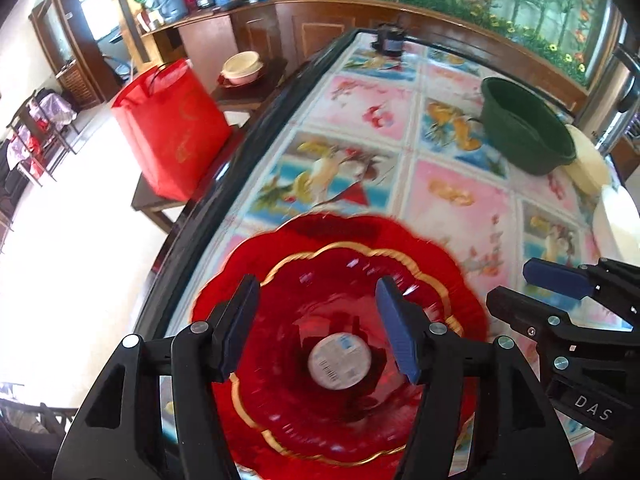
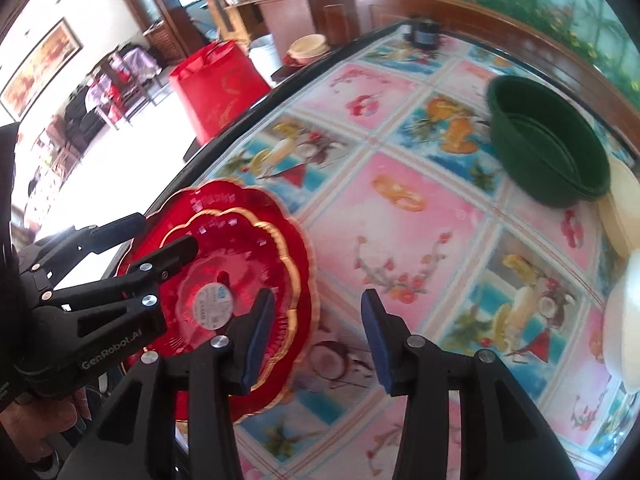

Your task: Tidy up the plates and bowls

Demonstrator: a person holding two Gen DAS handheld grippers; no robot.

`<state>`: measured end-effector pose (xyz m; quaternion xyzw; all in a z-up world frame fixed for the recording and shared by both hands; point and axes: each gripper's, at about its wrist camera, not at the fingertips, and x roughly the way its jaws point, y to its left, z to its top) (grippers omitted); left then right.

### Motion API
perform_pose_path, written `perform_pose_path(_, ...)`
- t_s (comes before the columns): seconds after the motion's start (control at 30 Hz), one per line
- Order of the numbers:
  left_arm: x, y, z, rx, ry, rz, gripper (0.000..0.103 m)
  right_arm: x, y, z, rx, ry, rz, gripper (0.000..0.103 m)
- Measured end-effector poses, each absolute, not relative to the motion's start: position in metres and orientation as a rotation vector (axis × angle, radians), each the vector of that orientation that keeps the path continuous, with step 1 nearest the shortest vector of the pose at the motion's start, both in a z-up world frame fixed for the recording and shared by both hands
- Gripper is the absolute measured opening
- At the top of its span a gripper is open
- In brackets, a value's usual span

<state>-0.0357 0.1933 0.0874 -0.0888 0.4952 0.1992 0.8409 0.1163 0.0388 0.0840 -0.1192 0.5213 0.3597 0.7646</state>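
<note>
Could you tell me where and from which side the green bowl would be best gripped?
Grip the green bowl at its near rim, coming from above with one of the fingers inside and one outside. It stands upright and open, and cream dishes crowd its right side.

Scalloped red glass plates (image 1: 320, 412), stacked, translucent deep red, each rim edged in a thin gold line; a round white sticker (image 1: 339, 361) with pale blue print at centre. Tablecloth (image 2: 420, 208): grid of pink and blue squares with fruit, flower and drink prints. Round dark green plastic basin (image 2: 548, 152), plain. Pale cream round dishes (image 2: 620, 216) beside it. Left gripper (image 1: 316, 320) and right gripper (image 2: 316, 340): black frames, dark blue finger pads. Red bag (image 1: 172, 128) with faint gold motif.
</note>
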Motion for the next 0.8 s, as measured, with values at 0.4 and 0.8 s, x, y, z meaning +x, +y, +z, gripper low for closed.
perform_pose_path(0.4,0.023,0.159,0.106,-0.142,1.016,0.335,0.061,0.162,-0.023,0.090,-0.169,1.130,0.623,0.051)
perform_pose_path(0.8,0.089,0.135,0.099,-0.158,1.046,0.281,0.061,0.211,-0.074,0.083,-0.083,1.135,0.506,0.055)
